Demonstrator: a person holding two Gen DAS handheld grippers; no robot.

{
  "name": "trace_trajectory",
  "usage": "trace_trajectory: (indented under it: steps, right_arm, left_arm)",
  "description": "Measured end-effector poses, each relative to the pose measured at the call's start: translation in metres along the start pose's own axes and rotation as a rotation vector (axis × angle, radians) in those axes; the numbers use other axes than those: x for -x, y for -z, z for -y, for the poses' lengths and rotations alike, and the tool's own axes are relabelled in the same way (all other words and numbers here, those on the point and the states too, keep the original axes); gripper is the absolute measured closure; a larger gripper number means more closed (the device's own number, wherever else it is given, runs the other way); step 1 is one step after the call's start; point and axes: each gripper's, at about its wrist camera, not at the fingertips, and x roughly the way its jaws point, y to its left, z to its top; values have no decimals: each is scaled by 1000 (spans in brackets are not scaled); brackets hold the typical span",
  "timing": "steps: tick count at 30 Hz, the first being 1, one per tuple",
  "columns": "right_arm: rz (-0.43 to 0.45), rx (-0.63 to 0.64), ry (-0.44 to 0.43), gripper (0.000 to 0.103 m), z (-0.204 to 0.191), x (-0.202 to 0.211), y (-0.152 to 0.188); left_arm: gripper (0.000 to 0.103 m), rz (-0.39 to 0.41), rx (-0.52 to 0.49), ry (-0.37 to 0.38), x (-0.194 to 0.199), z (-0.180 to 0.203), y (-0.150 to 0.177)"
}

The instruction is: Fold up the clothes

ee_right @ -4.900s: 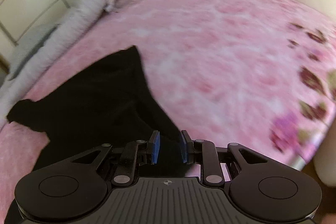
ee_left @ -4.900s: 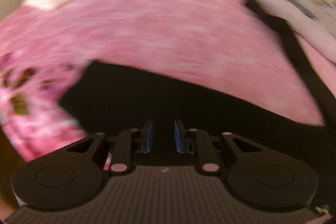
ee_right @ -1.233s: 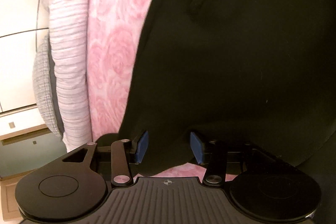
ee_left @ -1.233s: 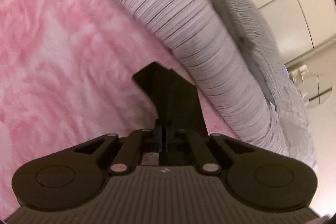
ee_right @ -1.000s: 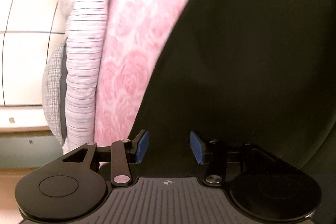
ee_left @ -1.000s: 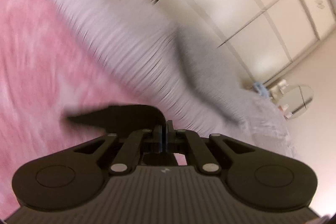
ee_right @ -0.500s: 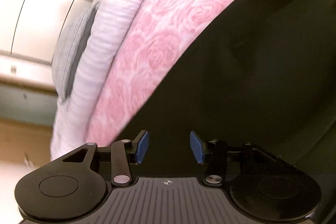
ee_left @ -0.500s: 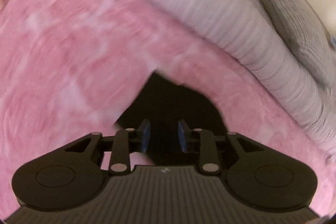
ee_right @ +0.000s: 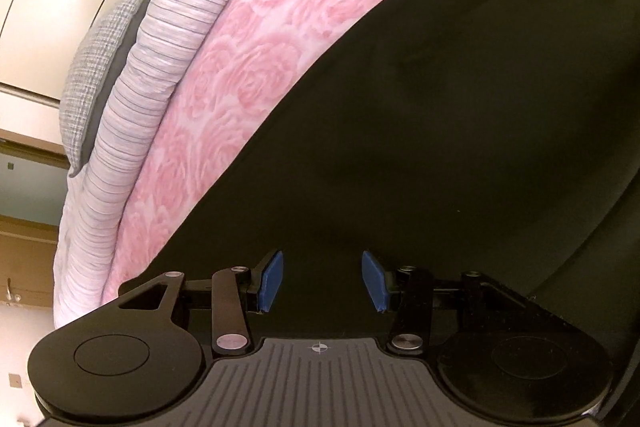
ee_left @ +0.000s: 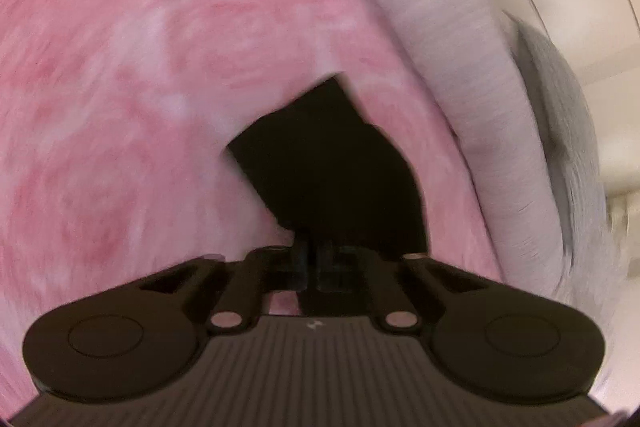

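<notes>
Black garment (ee_left: 332,163) was pinched in left claw (ee_left: 313,259), fingers together on its corner; right claw (ee_right: 322,281) gaped wide over the cloth, gripping nothing; garment lay on pink bed cover (ee_right: 248,67), striped pillow (ee_right: 160,67) beside

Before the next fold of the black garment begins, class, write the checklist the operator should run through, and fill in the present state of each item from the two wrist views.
1. Left claw shut on the black garment: ok, its fingers are pinched together on a corner.
2. Right claw free to take a second hold: ok, it is open, blue pads apart over the cloth.
3. Right claw actually gripping cloth: not ok, nothing is pinched yet.
4. Garment lying smooth on the pink blanket: ok in the right view, only faint creases.
5. Striped pillow apart from the garment: ok, a pink strip lies between.
6. Whole garment outline seen: cannot tell.
</notes>
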Motion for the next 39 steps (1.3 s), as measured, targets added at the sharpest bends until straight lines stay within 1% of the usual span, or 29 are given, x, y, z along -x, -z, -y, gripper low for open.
trace_trajectory:
  steps: [3,5,7,9,11,12,14,15,17,19,21,22,23,24,27,29,32,33,35,37,39]
  right_arm:
    - [5,4,-1,55,4,12,2]
    - [7,7,-1,55,6,16,3]
    - [6,5,5,55,7,14,5]
    - [1,1,7,55,9,14,9]
    - [-6,3,9,55,8,12,14]
    - [-12,7,11,55,7,10,16]
    - [-18,40,15,55,1,10,20]
    - [-20,61,17,55,-2,10,22]
    - [-7,135,41,55,-8,15,25]
    - [28,235,92,55,-13,25,28]
    - [65,343,171,55,-16,36,32]
    - [79,397,217,55,-17,41,36]
    - [87,461,267,55,-16,44,42]
    - [94,524,317,55,-15,48,48]
    - [79,692,458,55,-3,52,73]
    - [39,758,532,55,13,53,93]
    - [17,758,555,55,37,67,117]
    - [24,736,547,55,44,77,123]
    - [6,687,564,55,54,93,129]
    - [63,655,552,55,60,115,132]
    - [109,646,543,55,65,132,127]
  left_arm:
    - [102,104,-299,35,48,29,-11]
    - [102,152,-436,35,78,34,-21]
    - [101,144,-590,-2,91,32,-23]
    - [97,72,-718,-81,79,18,-15]
    - [90,-16,-706,-171,55,-12,-5]
    - [90,-60,-666,-222,43,-31,-2]
    - [86,-11,-596,-222,43,-52,1]
    - [85,15,-547,-212,49,-56,1]
    - [78,53,-496,-234,57,-55,1]
    - [81,114,-492,-280,72,-50,2]
    - [82,174,-483,-335,87,-45,3]
    - [82,184,-473,-342,91,-44,5]
    - [82,181,-462,-328,98,-43,12]
    - [82,158,-461,-303,102,-40,20]
    - [82,30,-516,-209,111,-34,66]
    - [82,-68,-560,-139,117,-28,107]
    - [82,-174,-551,-75,134,-25,160]
    - [82,-209,-547,-53,139,-24,178]
    - [83,-279,-540,-10,151,-21,213]
    - [83,-303,-567,27,166,-22,238]
    - [83,-328,-594,64,181,-22,264]
